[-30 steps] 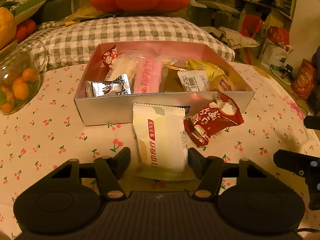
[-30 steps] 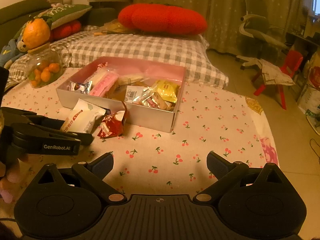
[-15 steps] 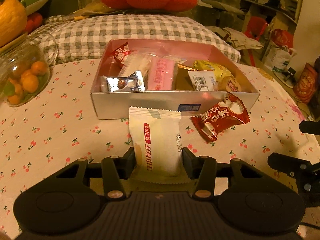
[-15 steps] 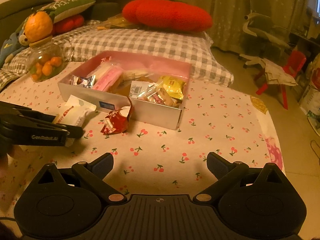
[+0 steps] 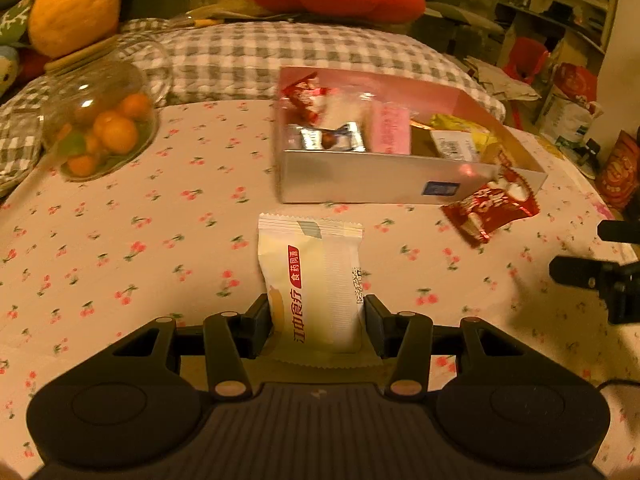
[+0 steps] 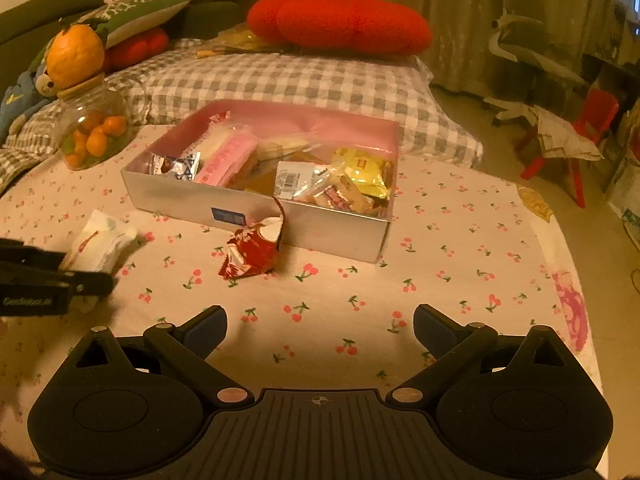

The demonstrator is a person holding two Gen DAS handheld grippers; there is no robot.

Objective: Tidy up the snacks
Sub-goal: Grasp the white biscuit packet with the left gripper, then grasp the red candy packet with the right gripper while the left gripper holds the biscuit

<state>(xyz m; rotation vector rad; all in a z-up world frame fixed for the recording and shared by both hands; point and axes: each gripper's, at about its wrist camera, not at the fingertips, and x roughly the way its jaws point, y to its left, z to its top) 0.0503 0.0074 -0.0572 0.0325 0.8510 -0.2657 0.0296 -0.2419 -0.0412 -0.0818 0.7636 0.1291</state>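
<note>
Gripping a cream, crinkle-edged plastic snack pouch (image 5: 316,280): left gripper (image 5: 316,320), pads pressed on both sides, above the cherry-print tablecloth (image 5: 120,248).
Right gripper (image 6: 320,330) empty, jaws wide apart. Glossy red foil packet (image 6: 250,254) leans against the silver rectangular cardboard box (image 6: 328,228) of wrapped snacks; round glass jar (image 5: 96,120) stands well apart.

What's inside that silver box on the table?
The silver box holds wrapped snacks: a pink packet, yellow packet, silver wrapper. Whatever lies beneath them is covered.

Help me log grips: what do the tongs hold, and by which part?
Left tongs grip the white snack packet by its near end, pads on both side edges. Right tongs hold nothing.
</note>
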